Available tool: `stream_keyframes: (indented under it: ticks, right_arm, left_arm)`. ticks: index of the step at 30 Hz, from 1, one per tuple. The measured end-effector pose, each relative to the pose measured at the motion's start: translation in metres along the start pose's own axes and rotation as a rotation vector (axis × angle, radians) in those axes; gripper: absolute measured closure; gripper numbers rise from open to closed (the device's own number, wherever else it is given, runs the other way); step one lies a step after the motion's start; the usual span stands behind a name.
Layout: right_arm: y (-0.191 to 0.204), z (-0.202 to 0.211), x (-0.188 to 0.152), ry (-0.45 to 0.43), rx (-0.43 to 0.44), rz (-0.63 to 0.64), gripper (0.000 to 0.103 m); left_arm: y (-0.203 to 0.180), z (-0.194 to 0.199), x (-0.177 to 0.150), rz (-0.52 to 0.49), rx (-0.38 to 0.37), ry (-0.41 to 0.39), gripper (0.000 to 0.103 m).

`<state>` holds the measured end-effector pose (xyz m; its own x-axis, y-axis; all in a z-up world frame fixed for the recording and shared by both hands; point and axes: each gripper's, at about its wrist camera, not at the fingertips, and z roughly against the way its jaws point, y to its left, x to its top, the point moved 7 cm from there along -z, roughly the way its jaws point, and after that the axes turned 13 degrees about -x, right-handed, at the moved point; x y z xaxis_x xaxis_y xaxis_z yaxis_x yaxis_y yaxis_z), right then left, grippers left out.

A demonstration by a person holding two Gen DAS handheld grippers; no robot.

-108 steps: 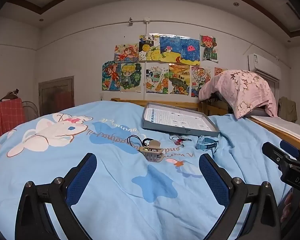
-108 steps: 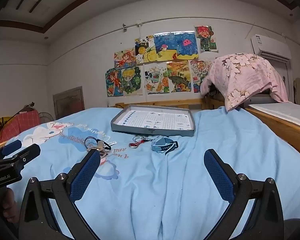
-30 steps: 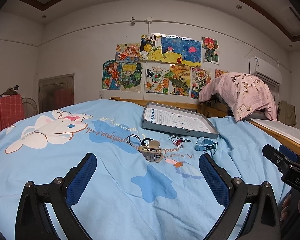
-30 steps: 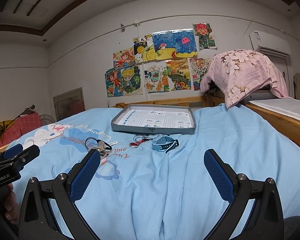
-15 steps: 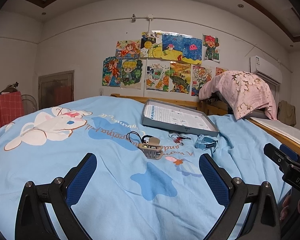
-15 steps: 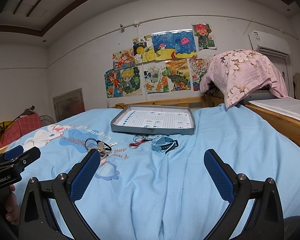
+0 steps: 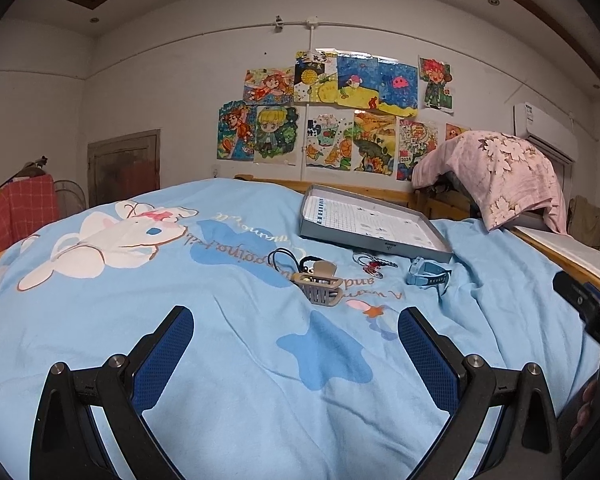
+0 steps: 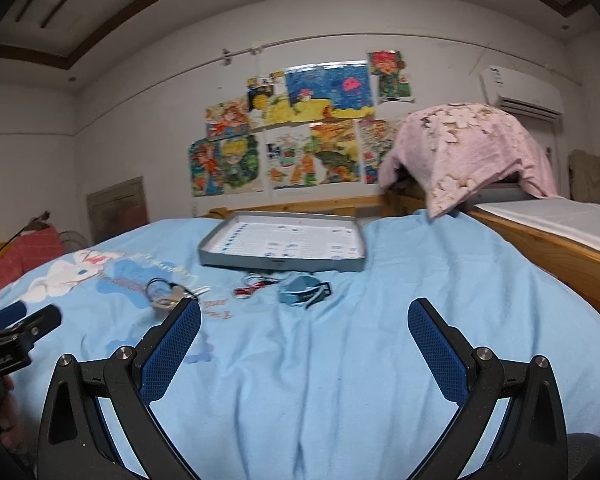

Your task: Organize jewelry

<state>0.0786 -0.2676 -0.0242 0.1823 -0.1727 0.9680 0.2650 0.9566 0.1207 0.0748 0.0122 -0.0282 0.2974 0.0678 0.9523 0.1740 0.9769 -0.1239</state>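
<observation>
While both the left gripper (image 7: 296, 332) and right gripper (image 8: 304, 328) hover with jaws spread and empty, the hair claw clip (image 7: 321, 289), red bracelet (image 7: 372, 266) and blue watch (image 7: 427, 276) lie just before the gray tray (image 7: 372, 240); approach 1 piece low, pinching its firmest part.

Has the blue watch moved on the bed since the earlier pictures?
No. The blue watch lies just in front of the grey tray's near right corner, as before; only the camera shifted.

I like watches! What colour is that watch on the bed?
Light blue watch, clearest in the left wrist view.
</observation>
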Motion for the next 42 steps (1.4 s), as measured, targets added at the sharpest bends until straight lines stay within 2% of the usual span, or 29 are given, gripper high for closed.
stream_keyframes:
  ticks: [6, 11, 14, 17, 20, 23, 26, 29, 33, 36, 38, 42]
  right_arm:
    - [-0.008, -0.017, 0.011, 0.043, 0.02, -0.025, 0.001]
    - [0.001, -0.048, 0.031, 0.048, 0.058, 0.076, 0.001]
    - [0.006, -0.068, 0.048, 0.038, 0.07, 0.127, 0.001]
    - [0.009, -0.095, 0.065, 0.045, 0.103, 0.142, 0.001]
    - [0.017, -0.122, 0.068, 0.066, 0.143, 0.164, 0.001]
    - [0.025, -0.146, 0.051, 0.084, 0.165, 0.202, 0.001]
    - [0.035, -0.169, 0.025, 0.18, 0.228, 0.199, 0.001]
    - [0.049, -0.192, 0.006, 0.279, 0.28, 0.239, 0.001]
    - [0.054, -0.216, -0.005, 0.332, 0.333, 0.233, 0.001]
    - [0.062, -0.236, -0.019, 0.404, 0.366, 0.216, 0.001]
    - [0.068, -0.249, -0.029, 0.442, 0.363, 0.213, 0.001]
    - [0.079, -0.271, -0.037, 0.472, 0.371, 0.182, 0.001]
  left_arm:
    - [-0.004, -0.013, -0.001, -0.023, -0.009, 0.034, 0.0]
    - [-0.01, -0.037, 0.006, -0.035, -0.029, 0.071, 0.0]
    - [-0.016, -0.05, 0.014, -0.008, -0.098, 0.068, 0.0]
    - [-0.021, -0.072, 0.015, 0.037, -0.181, 0.111, 0.0]
    - [-0.022, -0.093, 0.011, 0.032, -0.201, 0.154, 0.0]
    - [-0.023, -0.116, 0.004, 0.056, -0.26, 0.22, 0.0]
    - [-0.023, -0.14, -0.002, 0.112, -0.35, 0.294, 0.0]
    - [-0.019, -0.162, -0.01, 0.137, -0.368, 0.353, 0.0]
    - [-0.012, -0.184, -0.019, 0.164, -0.396, 0.418, 0.0]
    - [-0.003, -0.199, -0.026, 0.237, -0.44, 0.467, 0.002]
    - [-0.003, -0.201, -0.026, 0.257, -0.488, 0.475, 0.002]
    - [-0.008, -0.205, -0.024, 0.235, -0.496, 0.47, 0.002]
